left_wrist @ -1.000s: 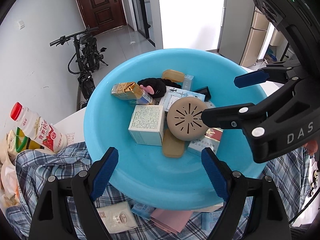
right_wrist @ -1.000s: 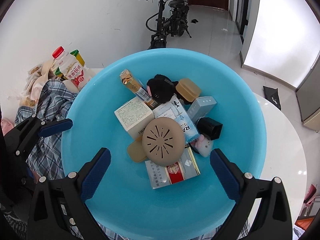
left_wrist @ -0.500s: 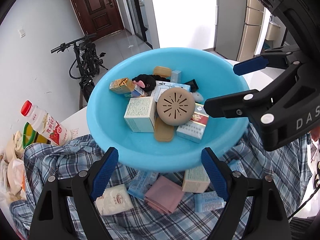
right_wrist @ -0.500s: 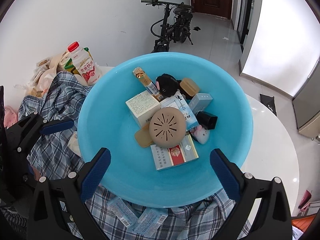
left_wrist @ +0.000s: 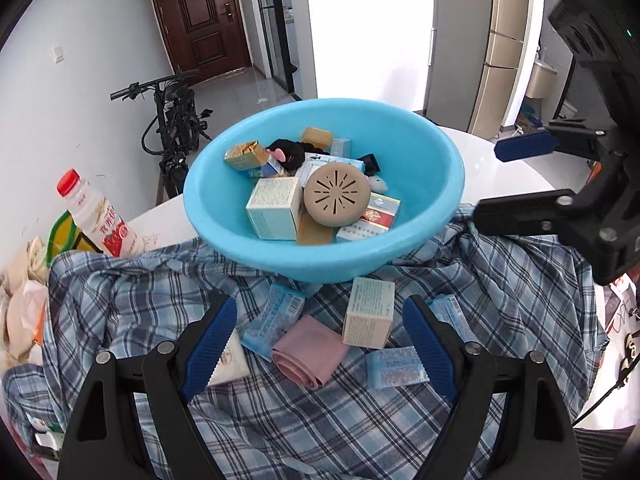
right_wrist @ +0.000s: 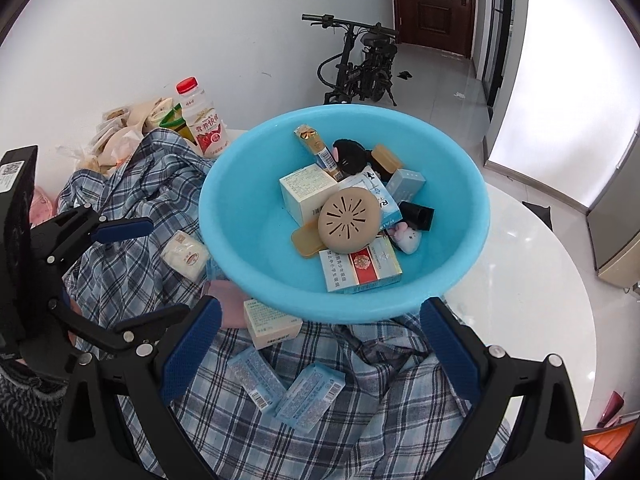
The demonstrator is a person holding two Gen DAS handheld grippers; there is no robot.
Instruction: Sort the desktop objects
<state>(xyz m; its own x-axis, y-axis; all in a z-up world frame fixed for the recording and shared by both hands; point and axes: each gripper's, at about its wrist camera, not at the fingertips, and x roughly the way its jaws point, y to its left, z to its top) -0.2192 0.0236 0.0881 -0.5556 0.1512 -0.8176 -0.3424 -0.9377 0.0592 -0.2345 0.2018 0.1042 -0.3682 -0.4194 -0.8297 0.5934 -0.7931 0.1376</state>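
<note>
Both grippers have drawn back from the round blue plastic basin (left_wrist: 420, 248), uncovering small boxes and packets on the near checked shirt (left_wrist: 320, 420).

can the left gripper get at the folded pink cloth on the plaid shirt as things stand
Probably yes. The left gripper is open and empty, and the pink cloth lies uncovered between its fingers' line, though a white box and blue packets crowd its edges.

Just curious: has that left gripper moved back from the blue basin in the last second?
Yes. The left gripper has backed away from the basin, which now looks smaller, uncovering items on the plaid cloth.
</note>
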